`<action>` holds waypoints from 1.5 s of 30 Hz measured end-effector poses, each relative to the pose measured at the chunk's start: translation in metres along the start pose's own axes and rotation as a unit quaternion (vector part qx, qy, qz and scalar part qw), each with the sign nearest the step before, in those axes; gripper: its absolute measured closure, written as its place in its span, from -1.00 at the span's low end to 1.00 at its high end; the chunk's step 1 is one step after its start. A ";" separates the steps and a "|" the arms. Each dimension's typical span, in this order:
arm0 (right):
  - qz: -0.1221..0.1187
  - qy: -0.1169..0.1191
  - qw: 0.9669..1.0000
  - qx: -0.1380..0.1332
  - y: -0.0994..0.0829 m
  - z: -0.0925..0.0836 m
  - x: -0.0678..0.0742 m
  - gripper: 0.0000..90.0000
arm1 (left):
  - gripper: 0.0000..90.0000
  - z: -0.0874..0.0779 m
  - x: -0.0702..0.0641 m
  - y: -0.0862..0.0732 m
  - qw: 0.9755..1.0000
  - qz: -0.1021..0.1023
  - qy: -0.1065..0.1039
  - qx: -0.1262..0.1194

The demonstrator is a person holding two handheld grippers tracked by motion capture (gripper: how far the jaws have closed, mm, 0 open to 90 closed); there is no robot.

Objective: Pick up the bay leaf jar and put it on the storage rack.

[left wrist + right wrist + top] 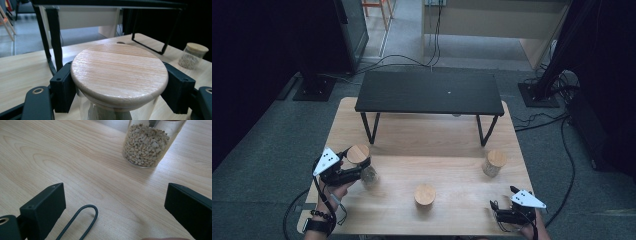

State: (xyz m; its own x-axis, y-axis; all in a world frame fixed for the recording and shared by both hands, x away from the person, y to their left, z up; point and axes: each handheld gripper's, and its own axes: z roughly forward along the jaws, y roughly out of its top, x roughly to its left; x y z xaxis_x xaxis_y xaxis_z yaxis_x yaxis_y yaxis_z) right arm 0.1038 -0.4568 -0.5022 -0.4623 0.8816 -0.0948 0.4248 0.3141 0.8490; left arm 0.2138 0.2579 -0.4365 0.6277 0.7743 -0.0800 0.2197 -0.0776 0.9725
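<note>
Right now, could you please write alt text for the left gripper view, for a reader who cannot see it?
The left gripper is shut on a glass jar just under its round wooden lid, above a light wooden table. Behind stands a black metal shelf, and at far right another lidded jar of pale grains.
</note>
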 end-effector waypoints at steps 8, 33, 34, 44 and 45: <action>0.000 0.001 1.000 0.001 0.000 0.000 0.000 -0.92 | -0.46 0.001 -0.007 0.031 1.000 0.009 0.010 0.010; 0.000 0.003 1.000 0.000 0.000 0.000 -0.001 -0.92 | -0.46 0.028 -0.015 0.123 0.999 0.030 0.000 0.016; 0.000 0.004 1.000 0.000 0.000 0.000 -0.001 -0.92 | -0.46 0.029 -0.016 0.127 0.999 0.031 0.001 0.016; -0.001 0.006 1.000 0.001 0.000 0.000 -0.002 -0.92 | -0.46 0.038 -0.016 0.154 0.999 0.036 0.009 0.008; -0.002 0.006 1.000 0.001 0.000 0.000 -0.002 -0.92 | -0.46 0.040 -0.016 0.156 0.999 0.036 0.009 0.008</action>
State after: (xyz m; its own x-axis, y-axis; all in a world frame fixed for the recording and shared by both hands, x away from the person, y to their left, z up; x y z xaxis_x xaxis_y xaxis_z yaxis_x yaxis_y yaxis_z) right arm 0.1048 -0.4585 -0.5017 -0.4732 0.8762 -0.0911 0.4251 0.3177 0.8476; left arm 0.2677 0.2084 -0.2923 0.6294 0.7770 -0.0062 0.1867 -0.1434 0.9719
